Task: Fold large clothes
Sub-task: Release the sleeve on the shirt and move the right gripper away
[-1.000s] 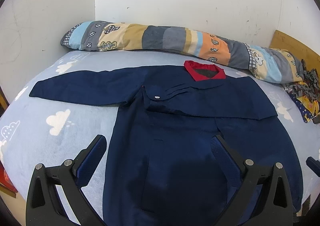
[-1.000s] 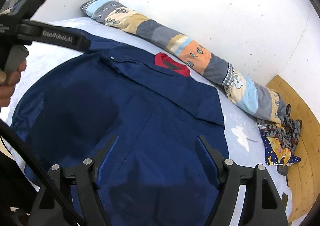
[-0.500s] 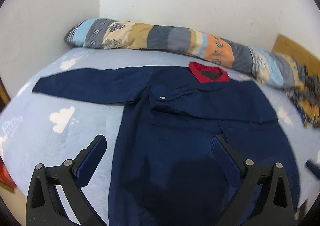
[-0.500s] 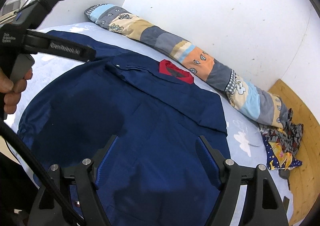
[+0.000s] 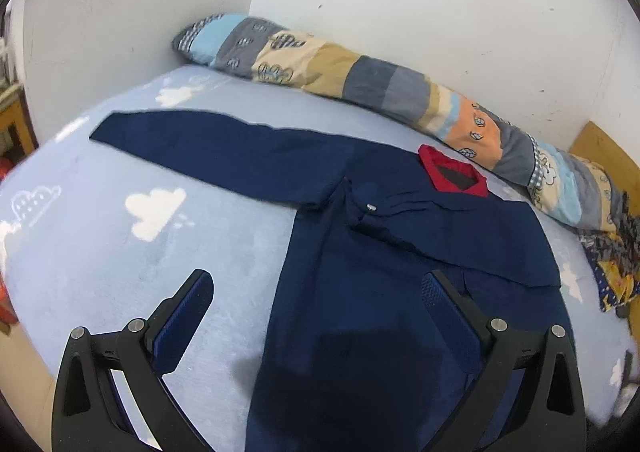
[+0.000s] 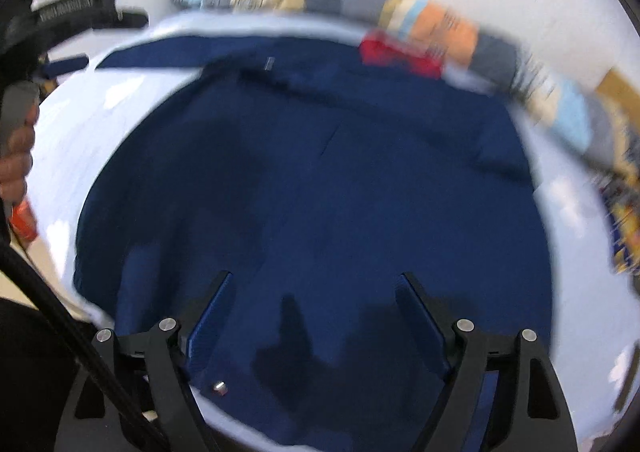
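A large navy blue coat [image 5: 384,292] with a red collar [image 5: 452,176] lies flat on the bed. Its left sleeve [image 5: 216,152] stretches out to the left; the right sleeve is folded across the chest. My left gripper [image 5: 316,292] is open and empty, above the coat's left edge near the hem. The right wrist view is blurred by motion: my right gripper [image 6: 314,288] is open and empty above the coat's lower body [image 6: 320,180]. The left gripper's handle [image 6: 76,12] and a hand show at its left edge.
The bed has a light blue sheet [image 5: 132,252] with white clouds. A long patchwork bolster [image 5: 392,96] lies along the white back wall. A crumpled patterned cloth [image 5: 616,260] lies at the right by a wooden board. A wooden shelf [image 5: 12,120] stands at the far left.
My left gripper has swung left, so the outstretched sleeve is now more in view. My right gripper has moved quickly and turned left; its view is now blurred.
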Demonstrator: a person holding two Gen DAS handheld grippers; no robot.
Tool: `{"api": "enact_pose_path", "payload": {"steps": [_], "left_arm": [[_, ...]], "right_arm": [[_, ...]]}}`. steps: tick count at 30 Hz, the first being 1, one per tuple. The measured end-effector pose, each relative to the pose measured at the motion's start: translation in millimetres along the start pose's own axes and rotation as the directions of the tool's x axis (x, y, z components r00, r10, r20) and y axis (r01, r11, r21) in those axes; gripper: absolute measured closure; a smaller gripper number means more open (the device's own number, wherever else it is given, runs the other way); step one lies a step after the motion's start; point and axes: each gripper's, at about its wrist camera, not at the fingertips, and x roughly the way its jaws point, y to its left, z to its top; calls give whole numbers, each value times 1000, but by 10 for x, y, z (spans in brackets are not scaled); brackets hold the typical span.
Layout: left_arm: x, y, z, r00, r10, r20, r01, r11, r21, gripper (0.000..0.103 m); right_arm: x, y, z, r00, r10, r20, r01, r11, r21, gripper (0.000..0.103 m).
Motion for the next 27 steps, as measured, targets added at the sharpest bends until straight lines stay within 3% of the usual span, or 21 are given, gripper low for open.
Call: {"api": "enact_pose_path", "payload": {"steps": [3, 7, 11, 14, 19, 22, 27], "left_arm": [[16, 13, 20, 1000, 7, 5, -7, 1000, -4, 0], [13, 66, 52, 1000, -6, 10, 6, 1000, -30, 0], [-4, 204, 142, 999, -35, 12, 36, 998, -57, 0], [36, 343, 247, 999, -46, -7, 46, 997, -56, 0], [152, 669, 458, 1000, 2, 2, -1, 999, -43, 0], [315, 954, 590, 999, 40, -13, -41, 998, -43, 0], [669, 1593, 866, 990, 135, -46, -139, 985, -102, 0]], "right_arm": [[270, 33, -88, 990, 85, -117, -80, 996, 46, 18], [438, 69, -144, 974, 112, -195, -100, 992, 74, 18], [45, -65, 30, 998, 62, -9, -61, 994, 95, 18], [-182, -177, 115, 996, -16, 87, 6, 994, 109, 16], [-303, -341, 214, 991, -11, 131, -8, 990, 142, 16], [-411, -514, 360, 978, -74, 197, 41, 985, 168, 16], [-492, -995, 512, 964, -132, 233, 59, 953, 297, 16]]}}
